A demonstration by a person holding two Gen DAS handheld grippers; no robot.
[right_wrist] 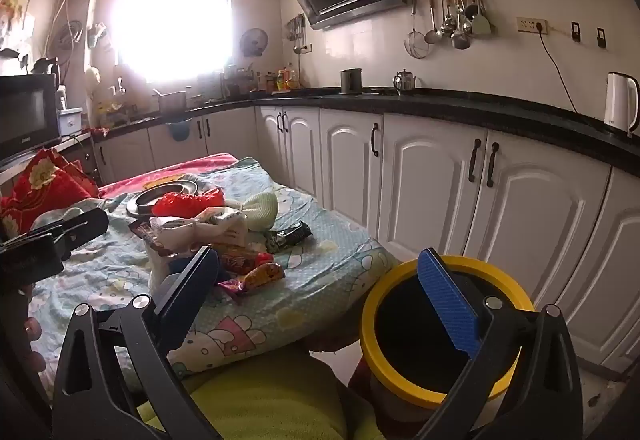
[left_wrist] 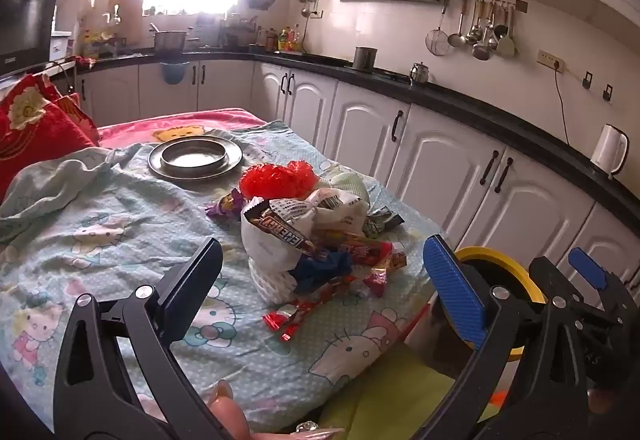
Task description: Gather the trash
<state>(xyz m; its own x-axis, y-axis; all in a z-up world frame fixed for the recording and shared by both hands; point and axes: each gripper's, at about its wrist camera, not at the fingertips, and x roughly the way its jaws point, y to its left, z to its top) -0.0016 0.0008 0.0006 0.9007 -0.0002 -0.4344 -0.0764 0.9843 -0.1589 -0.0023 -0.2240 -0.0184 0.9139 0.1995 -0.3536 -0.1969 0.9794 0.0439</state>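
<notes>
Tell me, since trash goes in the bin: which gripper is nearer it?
Right. The right gripper hangs just above the bin; the left gripper is over the wrappers.

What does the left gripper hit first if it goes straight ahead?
Most likely the trash pile, probably its white bag. The open left gripper points slightly down at it. Depth is unclear.

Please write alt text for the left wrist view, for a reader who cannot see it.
A pile of snack wrappers lies on a cartoon-print blanket, framed by the open left gripper. A yellow-rimmed bin stands right of it.
</notes>
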